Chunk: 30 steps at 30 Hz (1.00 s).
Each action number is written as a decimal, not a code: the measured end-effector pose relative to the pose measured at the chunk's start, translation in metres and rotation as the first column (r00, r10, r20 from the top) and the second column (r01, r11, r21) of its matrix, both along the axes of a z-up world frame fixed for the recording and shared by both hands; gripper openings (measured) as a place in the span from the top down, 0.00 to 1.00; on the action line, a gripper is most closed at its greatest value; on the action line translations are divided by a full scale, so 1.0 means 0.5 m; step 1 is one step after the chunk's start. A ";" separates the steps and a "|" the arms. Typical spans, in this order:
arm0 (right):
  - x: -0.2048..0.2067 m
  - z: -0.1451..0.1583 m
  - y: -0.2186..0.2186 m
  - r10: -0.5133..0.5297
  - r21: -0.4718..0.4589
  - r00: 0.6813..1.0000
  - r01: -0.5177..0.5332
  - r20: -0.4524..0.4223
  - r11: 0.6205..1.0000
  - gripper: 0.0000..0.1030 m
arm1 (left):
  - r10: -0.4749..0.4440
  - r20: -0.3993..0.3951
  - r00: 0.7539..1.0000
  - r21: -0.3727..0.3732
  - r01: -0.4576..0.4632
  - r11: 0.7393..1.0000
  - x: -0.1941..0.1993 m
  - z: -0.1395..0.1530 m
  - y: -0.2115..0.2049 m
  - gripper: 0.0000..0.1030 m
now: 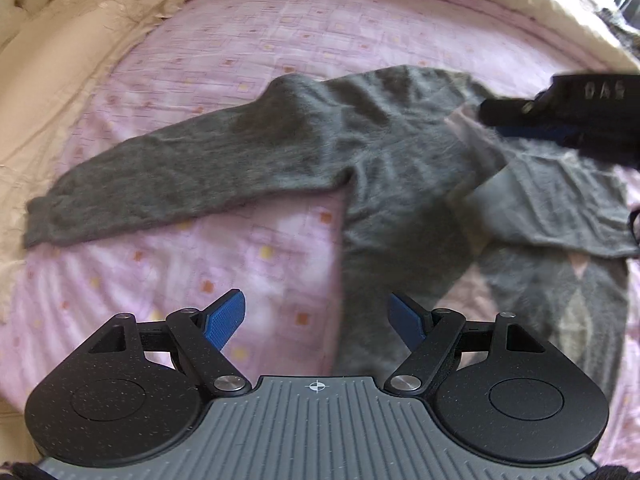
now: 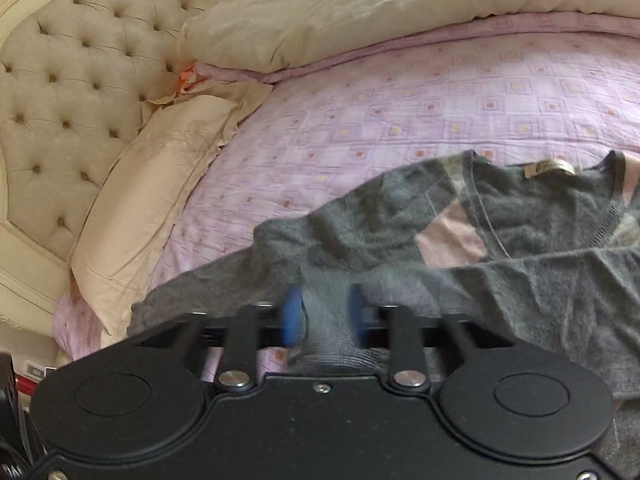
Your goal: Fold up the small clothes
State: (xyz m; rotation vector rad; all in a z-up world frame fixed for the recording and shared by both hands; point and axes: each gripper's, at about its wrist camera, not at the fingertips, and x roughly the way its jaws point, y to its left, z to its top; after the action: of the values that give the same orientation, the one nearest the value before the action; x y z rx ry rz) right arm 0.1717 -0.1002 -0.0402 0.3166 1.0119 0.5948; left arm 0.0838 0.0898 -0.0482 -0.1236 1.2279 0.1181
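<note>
A grey fuzzy sweater (image 1: 360,148) lies spread on a bed covered by a lilac quilt (image 1: 248,40) printed with small squares. The sweater sits toward the middle of the bed, with one long sleeve (image 1: 160,184) stretched flat toward the bed's left edge, where cream bedding is bunched.

The left gripper (image 1: 318,316) hovers low over the near part of the quilt, level and pointing across the bed. Its two blue-padded fingers (image 1: 224,320) are spread wide apart and hold nothing; the sweater's body runs beneath the right-hand finger.

The right gripper (image 2: 326,312) points toward the head of the bed. Its blue pads stand close together with a bunch of grey sweater fabric clamped between them; the cloth rises from the bed into the grip. In the left wrist view this gripper (image 1: 560,112) appears as a dark, blurred shape over the sweater's right side, where part of the garment is doubled over.

Only the right wrist view shows the neckline: a V-shaped collar (image 2: 484,208) with a tan label (image 2: 550,168) inside, and pale pink and grey diamond patches (image 2: 450,238) on the front. It also shows a cream tufted headboard (image 2: 72,68) at the bed's left end, a cream pillow (image 2: 160,184) against it, and a cream duvet (image 2: 360,12) heaped along the far edge. Only the left wrist view shows the outstretched sleeve in full.
</note>
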 end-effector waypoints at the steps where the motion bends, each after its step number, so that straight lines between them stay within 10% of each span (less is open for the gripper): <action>1: 0.000 0.001 -0.009 -0.007 -0.009 1.000 0.008 0.006 1.000 0.40 | -0.006 0.004 1.000 -0.011 0.006 1.000 0.006 -0.003 -0.002 0.25; 14: -0.069 -0.044 -0.224 -0.191 -0.214 0.982 0.184 -0.011 0.959 0.29 | -0.129 0.053 0.990 -0.067 0.132 0.989 0.132 -0.072 -0.073 0.25; 30: -0.111 -0.090 -0.294 -0.268 -0.204 0.960 0.246 -0.086 0.948 0.29 | -0.059 0.001 0.998 -0.018 0.059 0.998 0.208 -0.143 -0.072 0.46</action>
State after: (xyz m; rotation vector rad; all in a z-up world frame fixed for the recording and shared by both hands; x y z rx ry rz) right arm 0.1164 -0.2471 -0.0851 0.3081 1.1065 0.2421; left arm 0.1876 0.0537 -0.1197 -0.1032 1.2314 0.0561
